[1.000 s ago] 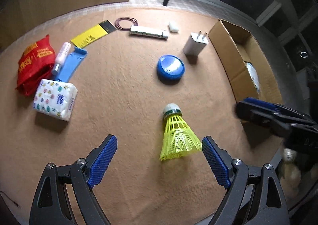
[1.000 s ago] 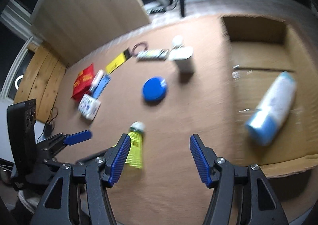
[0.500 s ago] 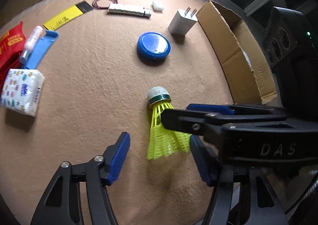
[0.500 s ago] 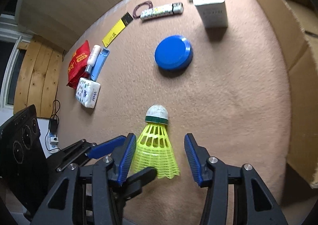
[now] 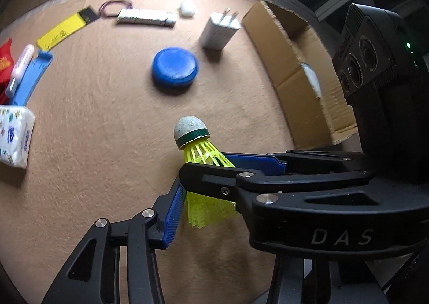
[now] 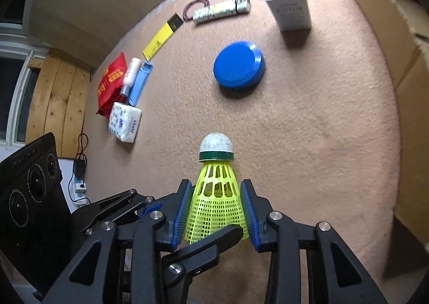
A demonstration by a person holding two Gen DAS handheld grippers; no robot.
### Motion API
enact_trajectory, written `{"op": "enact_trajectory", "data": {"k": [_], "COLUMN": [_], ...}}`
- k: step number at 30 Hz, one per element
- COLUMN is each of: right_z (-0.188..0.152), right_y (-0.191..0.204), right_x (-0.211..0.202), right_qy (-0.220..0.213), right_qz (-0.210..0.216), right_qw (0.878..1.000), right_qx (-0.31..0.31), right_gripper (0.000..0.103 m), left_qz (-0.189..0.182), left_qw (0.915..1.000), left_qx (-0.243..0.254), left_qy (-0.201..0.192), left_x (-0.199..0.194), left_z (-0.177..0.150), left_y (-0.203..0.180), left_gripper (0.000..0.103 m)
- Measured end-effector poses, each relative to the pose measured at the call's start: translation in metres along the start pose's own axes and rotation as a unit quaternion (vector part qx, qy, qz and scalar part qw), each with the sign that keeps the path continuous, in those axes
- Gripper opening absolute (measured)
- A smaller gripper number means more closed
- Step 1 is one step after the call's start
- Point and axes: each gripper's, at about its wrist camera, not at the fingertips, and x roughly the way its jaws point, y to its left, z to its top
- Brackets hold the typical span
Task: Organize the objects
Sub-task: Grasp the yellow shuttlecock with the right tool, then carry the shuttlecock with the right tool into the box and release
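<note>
A yellow plastic shuttlecock (image 6: 215, 196) with a grey cork tip lies on the tan carpet, cork pointing away from me. My right gripper (image 6: 216, 186) has its blue pads against both sides of the skirt, and its jaws are closing. In the left wrist view the shuttlecock (image 5: 191, 132) sticks out past the right gripper (image 5: 206, 163), which crosses in from the right. My left gripper (image 5: 207, 196) is also closing with the skirt's rim between its jaws. Its near pad (image 5: 174, 212) sits beside the skirt and its far finger is hidden.
A blue round lid (image 6: 238, 68) and a white charger (image 6: 291, 10) lie beyond the shuttlecock. An open cardboard box (image 5: 284, 43) stands along the right. At the left are a tissue pack (image 6: 124, 121), a red packet (image 6: 110, 81), a blue case (image 6: 139, 81) and a yellow ruler (image 6: 161, 38).
Both grippers came down over the shuttlecock and their jaws narrowed around its skirt. The right gripper moved across into the left wrist view.
</note>
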Motion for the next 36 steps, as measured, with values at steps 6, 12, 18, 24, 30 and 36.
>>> {"op": "enact_trajectory", "data": {"k": [6, 12, 18, 24, 30, 36], "right_z": [0.004, 0.01, 0.014, 0.019, 0.022, 0.025], "right_y": [-0.007, -0.029, -0.066, -0.095, -0.103, -0.101], "right_x": [-0.044, -0.09, -0.122, -0.135, -0.144, -0.156], "right_qy": [-0.04, -0.08, -0.105, -0.116, -0.123, -0.136], "right_qz": [-0.01, -0.025, -0.035, -0.037, -0.036, -0.046], "right_qw": [0.999, 0.996, 0.994, 0.992, 0.99, 0.989], "right_qx": [-0.007, -0.002, 0.021, 0.043, 0.049, 0.047], "right_gripper": [0.034, 0.034, 0.034, 0.034, 0.034, 0.034], "left_qz": [-0.005, -0.022, -0.029, -0.02, -0.02, -0.03], "left_qw": [0.9992, 0.9968, 0.9947, 0.9933, 0.9927, 0.9921], "left_qx": [0.034, 0.069, 0.093, 0.11, 0.114, 0.114], "left_qy": [-0.022, -0.035, -0.031, -0.029, -0.034, -0.041], "left_x": [-0.012, -0.014, 0.01, 0.034, 0.035, 0.028], "left_z": [0.012, 0.041, 0.07, 0.087, 0.095, 0.1], "left_y": [-0.043, -0.086, -0.122, -0.147, -0.155, -0.164], "left_gripper": [0.049, 0.049, 0.049, 0.049, 0.049, 0.047]}}
